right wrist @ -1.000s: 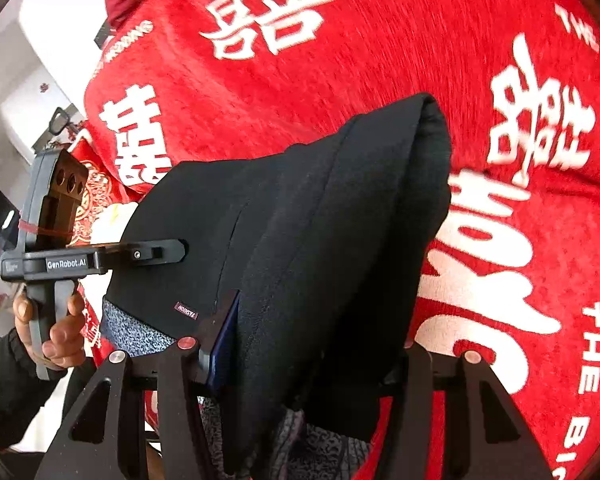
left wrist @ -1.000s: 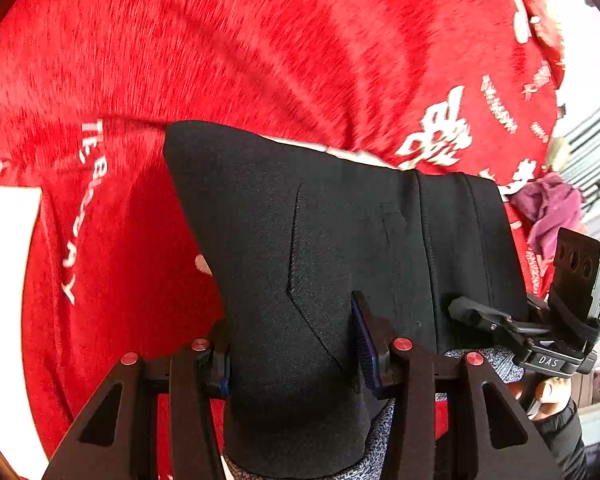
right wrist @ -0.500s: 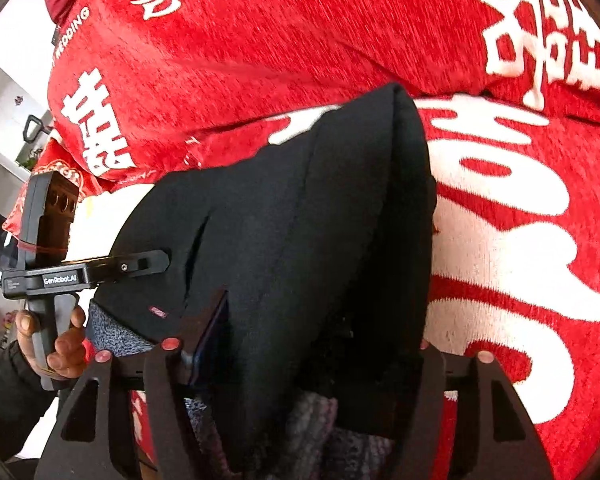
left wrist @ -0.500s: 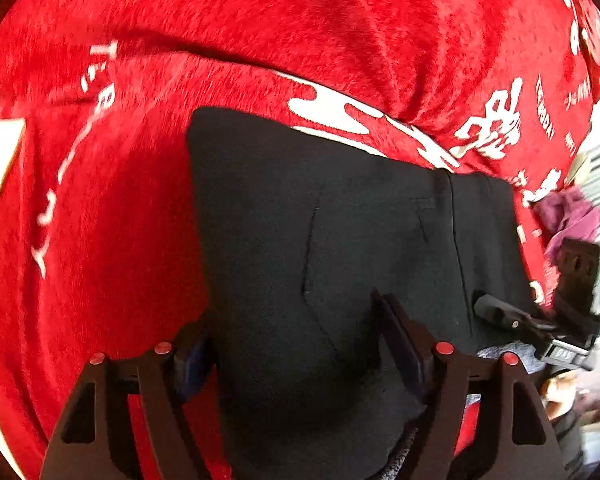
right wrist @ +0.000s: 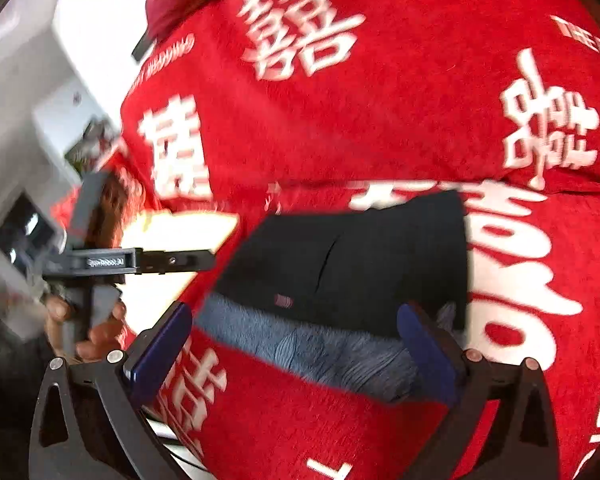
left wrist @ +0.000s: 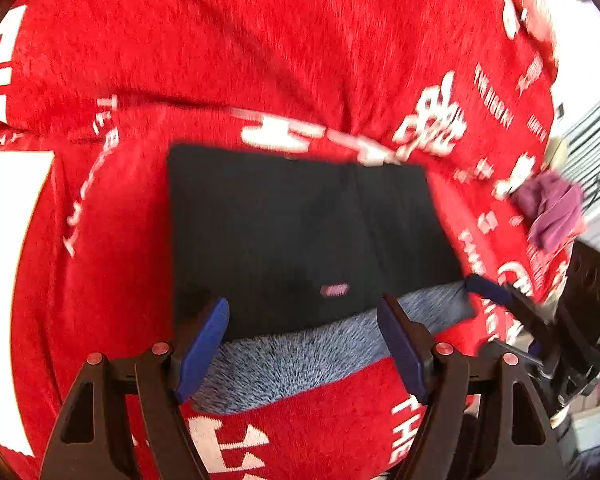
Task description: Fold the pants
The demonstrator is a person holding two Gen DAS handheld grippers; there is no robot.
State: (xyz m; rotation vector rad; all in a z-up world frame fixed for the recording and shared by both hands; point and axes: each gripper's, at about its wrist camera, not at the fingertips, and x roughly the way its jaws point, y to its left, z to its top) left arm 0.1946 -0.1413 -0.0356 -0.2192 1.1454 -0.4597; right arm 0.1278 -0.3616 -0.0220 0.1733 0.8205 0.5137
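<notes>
Black fabric pants [left wrist: 300,236], folded into a flat rectangular bundle, lie on a red plush blanket with white printed characters [left wrist: 228,52]. A grey fleecy inner lining [left wrist: 300,356] sticks out along the near edge of the bundle. Small pink label [left wrist: 334,290] on the black cloth just above the lining.

Left gripper [left wrist: 302,344], black frame with blue pads: jaws stand apart, released, nothing pinched. Pads sit either side of the lining strip, left pad [left wrist: 204,344] near the bundle's near-left corner, not pressing the cloth.

Right gripper [right wrist: 296,354], same build: jaws are opening, spread wide. The grey lining [right wrist: 320,348] and the near edge of the pants [right wrist: 372,256] lie between the pads but the pads do not press it. Blue finger pad [right wrist: 424,352] sits close by the bundle's near-right corner.

In the right wrist view the left gripper's handle [right wrist: 88,268] shows at left, a hand [right wrist: 84,328] wrapped round its grip, held beside the bundle's left end. In the left wrist view the other gripper [left wrist: 496,292] shows at right, blue tip near the bundle's right corner; contact cannot be told, blurred.

Crumpled purple cloth [left wrist: 552,216] lies at the blanket's far right edge, well apart from the pants. Both views motion-blurred.
</notes>
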